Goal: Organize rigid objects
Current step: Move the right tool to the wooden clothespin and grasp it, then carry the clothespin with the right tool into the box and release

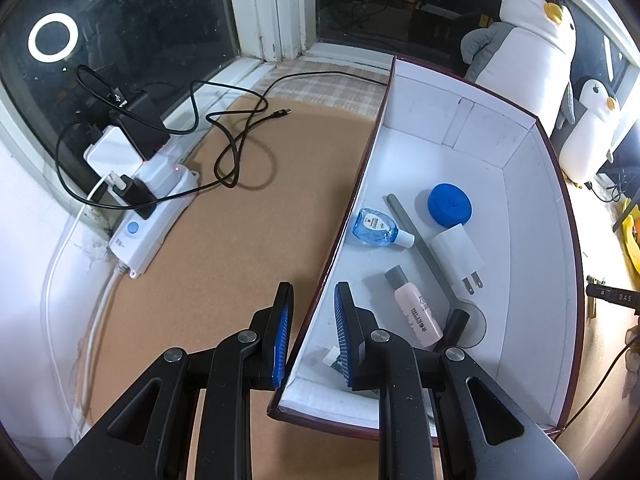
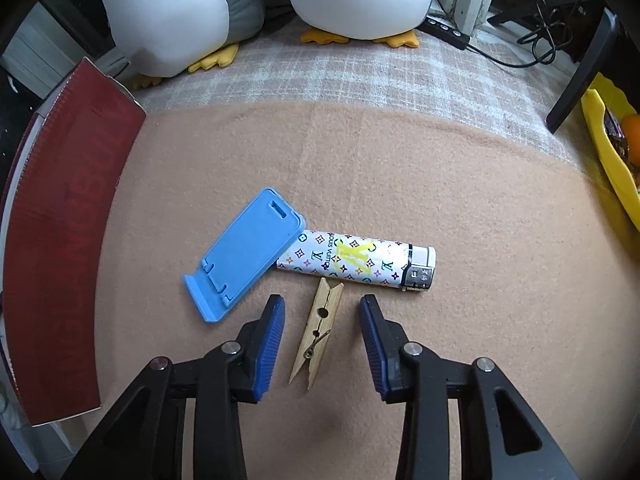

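Left wrist view: left gripper (image 1: pixel 310 330) straddles the near-left wall of the dark-red-rimmed, white-lined cardboard box (image 1: pixel 532 216), one blue pad outside, one inside. Jaws nearly closed and clamped on that wall, pinning the box; gripper pitched steeply down.

Already lying in the box: clear blue small bottle with white cap (image 1: pixel 378 228), grey nail file (image 1: pixel 420 240), round blue puck-like case (image 1: pixel 449 205), white plug adapter (image 1: pixel 458 254), pink tube with grey cap (image 1: pixel 414 306).

Right wrist view, left to right: the box's red outer side, then a light-blue folding plastic phone stand (image 2: pixel 244 252) flat on the tan blanket (image 2: pixel 480 200), its edge overlapping the end of a white monogram-print lighter (image 2: pixel 356 260). Just in front lies a pale wooden clothespin with a metal spring (image 2: pixel 318 330), between the pads of the right gripper (image 2: pixel 322 340).

Right jaws are unclenched, nothing gripped; pads clear of the pin on both sides. Gripper points almost straight down.

Handling, my guess: the pin is very light and stiff, its dry wood not slippery, and may pivot if caught off-centre. Best pinch across the two long flat sides near the spring, mid-length, avoiding the splayed tail.
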Demonstrator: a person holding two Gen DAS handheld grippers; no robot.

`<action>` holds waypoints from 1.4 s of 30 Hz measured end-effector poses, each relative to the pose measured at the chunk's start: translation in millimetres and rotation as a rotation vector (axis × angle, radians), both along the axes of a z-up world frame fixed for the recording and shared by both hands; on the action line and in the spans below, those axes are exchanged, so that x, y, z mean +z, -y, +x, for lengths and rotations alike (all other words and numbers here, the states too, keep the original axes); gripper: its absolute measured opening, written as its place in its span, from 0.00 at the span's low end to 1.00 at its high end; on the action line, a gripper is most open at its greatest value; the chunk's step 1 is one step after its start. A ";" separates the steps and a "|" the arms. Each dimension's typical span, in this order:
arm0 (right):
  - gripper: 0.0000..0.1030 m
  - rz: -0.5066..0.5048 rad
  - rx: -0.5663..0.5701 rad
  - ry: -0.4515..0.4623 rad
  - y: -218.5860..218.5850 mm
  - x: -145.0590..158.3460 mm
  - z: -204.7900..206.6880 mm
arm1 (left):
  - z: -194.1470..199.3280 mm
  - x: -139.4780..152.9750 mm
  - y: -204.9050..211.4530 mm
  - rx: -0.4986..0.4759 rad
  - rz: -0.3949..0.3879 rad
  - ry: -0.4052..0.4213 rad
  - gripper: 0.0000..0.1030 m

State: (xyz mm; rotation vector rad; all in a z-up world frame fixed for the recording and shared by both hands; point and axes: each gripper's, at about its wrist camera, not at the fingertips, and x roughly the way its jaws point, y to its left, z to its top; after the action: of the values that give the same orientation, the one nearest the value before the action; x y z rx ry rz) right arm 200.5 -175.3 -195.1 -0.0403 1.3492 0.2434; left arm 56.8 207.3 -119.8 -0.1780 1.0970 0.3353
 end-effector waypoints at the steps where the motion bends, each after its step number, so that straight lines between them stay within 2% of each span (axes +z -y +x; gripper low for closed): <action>1: 0.23 -0.013 0.005 0.005 -0.1 0.3 -0.6 | -0.1 0.1 0.0 0.000 -0.001 0.000 0.17; 3: 0.14 -0.028 0.014 0.011 0.5 0.8 -1.4 | 0.0 -0.1 -0.2 0.000 -0.004 0.001 0.17; 5: 0.11 -0.023 0.013 0.010 0.1 0.9 -4.1 | -0.6 -0.5 -0.7 0.001 -0.007 0.002 0.17; 11: 0.11 -0.008 0.015 0.029 2.4 14.1 -12.5 | -1.4 -2.1 -6.1 0.008 -0.015 0.010 0.17; 19: 0.11 0.035 0.072 0.115 -20.1 63.6 -28.0 | 1.2 -5.5 -10.2 0.005 -0.030 0.015 0.17; 24: 0.11 0.072 0.167 0.185 -65.1 105.6 -32.7 | 2.2 -7.1 -12.5 0.003 -0.043 0.020 0.17; 31: 0.11 0.106 0.312 0.235 -140.4 137.8 -46.4 | 3.0 -10.1 -15.5 -0.002 -0.073 0.032 0.13; 36: 0.11 0.108 0.413 0.237 -190.3 141.2 -56.8 | 4.5 -12.7 -16.0 -0.005 -0.085 0.037 0.10; 42: 0.11 0.089 0.499 0.218 -237.0 127.8 -67.1 | 5.4 -14.7 -17.2 -0.012 -0.091 0.043 0.10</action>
State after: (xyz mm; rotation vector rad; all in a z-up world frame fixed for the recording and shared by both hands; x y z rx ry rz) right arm 133.4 61.7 -67.3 -0.3228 1.0928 0.6990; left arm 62.2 224.5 -134.5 -0.2582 1.0708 0.2700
